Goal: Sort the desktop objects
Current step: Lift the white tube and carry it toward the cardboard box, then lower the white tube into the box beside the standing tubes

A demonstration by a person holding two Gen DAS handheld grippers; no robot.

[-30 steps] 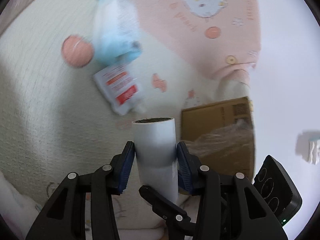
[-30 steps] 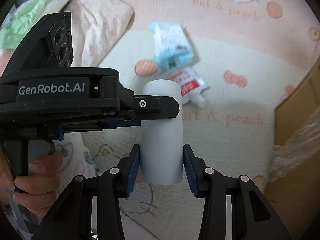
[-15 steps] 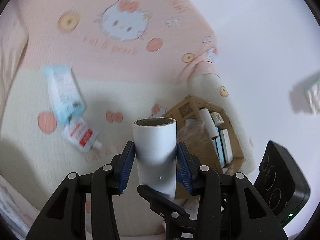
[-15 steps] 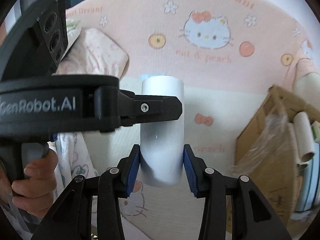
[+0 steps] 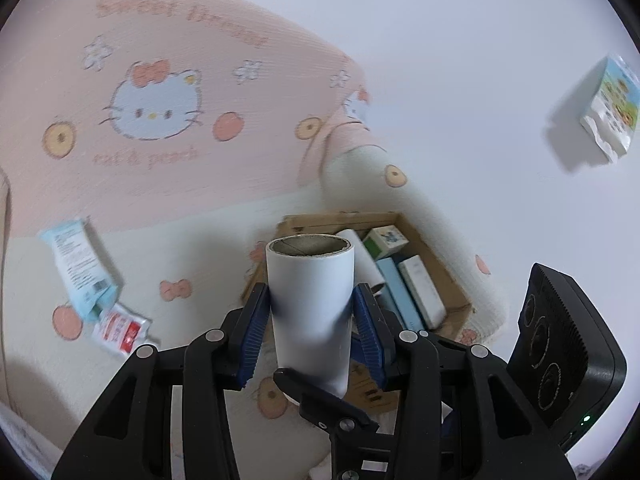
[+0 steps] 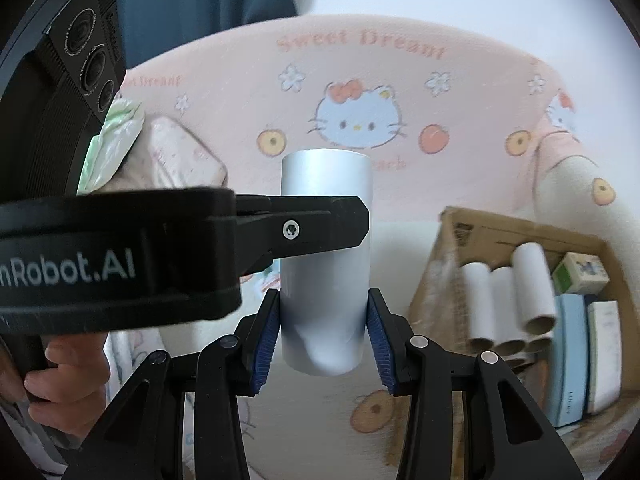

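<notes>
Both my left gripper [image 5: 311,330] and right gripper [image 6: 323,334] clamp the white roll [image 5: 310,304] at frame centre, the cardboard box [image 6: 452,248] at right already holds several rolls and cartons, and two packets [image 5: 80,268] at left remain unsorted.

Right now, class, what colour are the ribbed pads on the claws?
Blue pads, clearest in the right wrist view.

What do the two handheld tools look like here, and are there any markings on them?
Both are matte black plastic with silver pivot screws and ribbed blue pads. The left tool has white "nRobot.AI" lettering and a three-lens black module. The right tool looks the same. No cables or sleeves show.
</notes>
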